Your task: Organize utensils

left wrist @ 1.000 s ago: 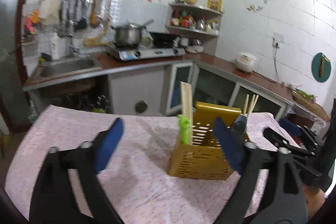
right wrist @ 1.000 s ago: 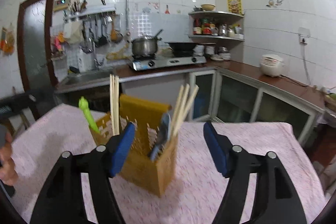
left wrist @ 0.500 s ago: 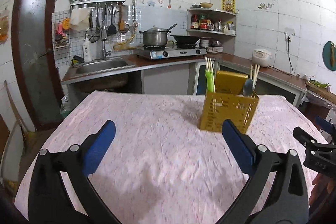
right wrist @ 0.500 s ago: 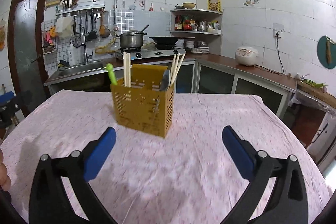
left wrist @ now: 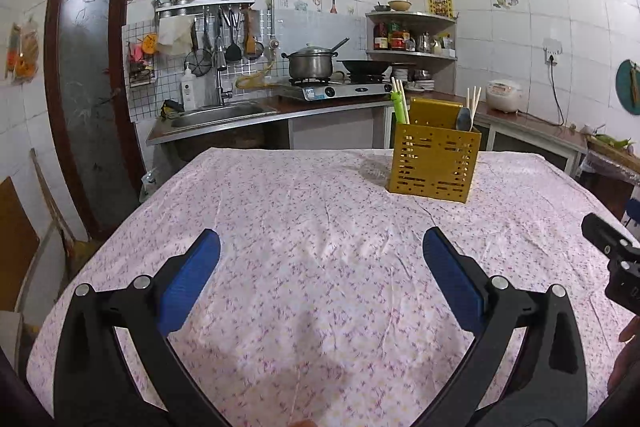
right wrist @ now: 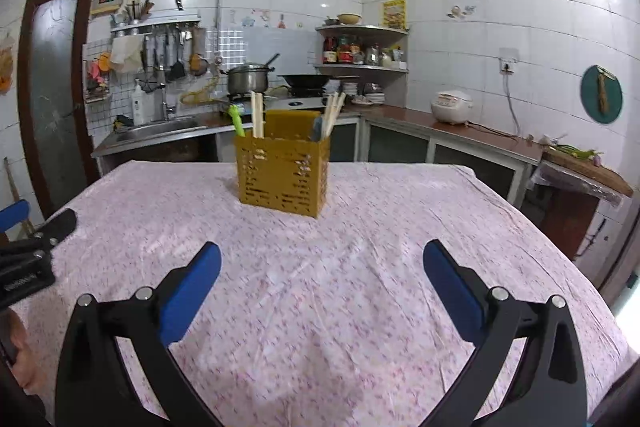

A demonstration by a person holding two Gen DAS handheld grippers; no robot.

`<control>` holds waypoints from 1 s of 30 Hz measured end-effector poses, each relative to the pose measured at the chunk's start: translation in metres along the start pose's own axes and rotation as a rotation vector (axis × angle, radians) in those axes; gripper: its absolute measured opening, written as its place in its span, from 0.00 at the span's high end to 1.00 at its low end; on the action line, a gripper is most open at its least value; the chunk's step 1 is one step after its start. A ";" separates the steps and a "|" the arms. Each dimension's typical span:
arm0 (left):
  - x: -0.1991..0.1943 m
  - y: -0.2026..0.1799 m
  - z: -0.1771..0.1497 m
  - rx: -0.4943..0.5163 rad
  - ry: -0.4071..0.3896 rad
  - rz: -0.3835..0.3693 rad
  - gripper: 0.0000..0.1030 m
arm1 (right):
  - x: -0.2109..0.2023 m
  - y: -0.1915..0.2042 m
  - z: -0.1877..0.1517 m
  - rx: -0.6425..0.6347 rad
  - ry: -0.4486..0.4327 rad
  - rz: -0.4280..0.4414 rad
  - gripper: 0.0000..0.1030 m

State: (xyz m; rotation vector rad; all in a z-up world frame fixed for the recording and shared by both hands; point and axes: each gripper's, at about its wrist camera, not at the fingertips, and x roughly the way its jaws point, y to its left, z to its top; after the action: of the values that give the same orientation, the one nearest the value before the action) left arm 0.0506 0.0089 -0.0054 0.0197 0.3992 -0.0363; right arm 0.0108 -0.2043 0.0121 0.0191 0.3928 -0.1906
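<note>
A yellow perforated utensil holder [left wrist: 434,163] stands upright on the far part of the table; it also shows in the right wrist view [right wrist: 282,175]. It holds wooden chopsticks [right wrist: 257,119], more chopsticks [right wrist: 333,115], a green-handled utensil [right wrist: 238,121] and a dark spoon [left wrist: 464,119]. My left gripper [left wrist: 320,279] is open and empty, well back from the holder. My right gripper [right wrist: 320,281] is open and empty, also well back from it.
The table wears a pink floral cloth [left wrist: 320,227]. Behind it run a sink [left wrist: 216,113], a stove with a pot [left wrist: 312,65] and a counter with a rice cooker [left wrist: 504,95]. A door [left wrist: 86,87] is at left. The right gripper shows in the left view's right edge [left wrist: 616,263].
Both grippers have drawn back from the holder, which now looks smaller and farther away. Both stay open and empty.
</note>
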 end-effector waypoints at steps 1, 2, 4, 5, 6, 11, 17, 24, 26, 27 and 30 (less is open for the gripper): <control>-0.003 0.001 -0.002 -0.007 -0.002 -0.006 0.05 | -0.002 -0.002 -0.001 0.011 0.001 -0.001 0.04; -0.006 0.002 -0.004 -0.009 -0.003 -0.010 0.05 | -0.005 -0.004 -0.003 0.023 0.000 0.002 0.04; -0.011 0.000 -0.007 -0.007 -0.005 -0.017 0.05 | -0.010 -0.005 -0.005 0.025 -0.009 0.007 0.04; -0.013 0.000 -0.008 -0.010 -0.006 -0.017 0.05 | -0.013 -0.005 -0.007 0.017 -0.018 -0.004 0.04; -0.015 0.000 -0.009 -0.010 -0.010 -0.021 0.05 | -0.015 -0.005 -0.007 0.011 -0.027 -0.011 0.04; -0.019 -0.006 -0.009 -0.005 -0.034 -0.019 0.05 | -0.020 -0.003 -0.003 0.000 -0.049 -0.018 0.04; -0.014 -0.010 -0.012 -0.008 -0.018 -0.043 0.05 | -0.018 -0.001 0.001 -0.006 -0.053 -0.020 0.04; -0.017 -0.020 -0.016 0.010 -0.038 -0.046 0.05 | -0.012 -0.002 0.003 0.000 -0.049 -0.022 0.04; -0.017 -0.022 -0.017 0.020 -0.042 -0.047 0.05 | -0.014 -0.001 0.003 -0.004 -0.058 -0.028 0.04; -0.018 -0.023 -0.017 0.023 -0.047 -0.044 0.05 | -0.015 -0.001 0.003 -0.008 -0.064 -0.033 0.04; -0.021 -0.025 -0.015 0.029 -0.070 -0.026 0.05 | -0.017 -0.002 0.005 -0.004 -0.071 -0.035 0.04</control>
State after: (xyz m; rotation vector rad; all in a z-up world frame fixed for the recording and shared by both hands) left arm 0.0240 -0.0147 -0.0117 0.0420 0.3291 -0.0685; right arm -0.0031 -0.2038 0.0228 0.0017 0.3228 -0.2242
